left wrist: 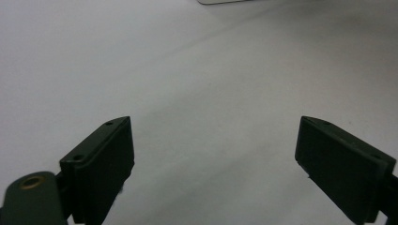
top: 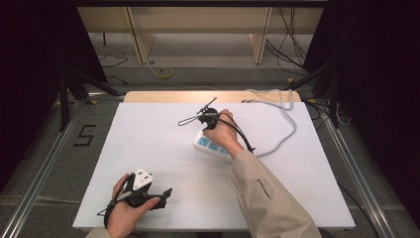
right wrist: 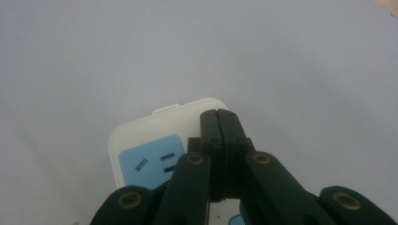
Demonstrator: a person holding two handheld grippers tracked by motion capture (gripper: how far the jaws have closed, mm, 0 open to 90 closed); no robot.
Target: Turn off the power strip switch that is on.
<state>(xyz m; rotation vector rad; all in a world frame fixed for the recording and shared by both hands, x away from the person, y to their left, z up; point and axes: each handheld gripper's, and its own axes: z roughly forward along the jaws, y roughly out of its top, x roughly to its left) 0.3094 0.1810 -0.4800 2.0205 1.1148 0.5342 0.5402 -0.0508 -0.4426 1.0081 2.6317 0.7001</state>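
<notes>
Left gripper [top: 166, 194]: near front edge of the white table [top: 148, 148], jaws spread wide, nothing between them. Power strip [top: 210, 145]: white with blue sockets, table centre, grey cord [top: 285, 124] trailing right. Right gripper [right wrist: 219, 123]: jaws pressed together over the strip's end socket; contact cannot be told.

The power strip [top: 214, 146] lies on the table [top: 148, 148], a bit right of the middle. Your right gripper [top: 207, 117] is over its far end. The cord [top: 285, 126] runs from the strip to the right and then back to the far edge. Your left gripper [top: 166, 193] rests near the front left edge, well apart from the strip.
</notes>
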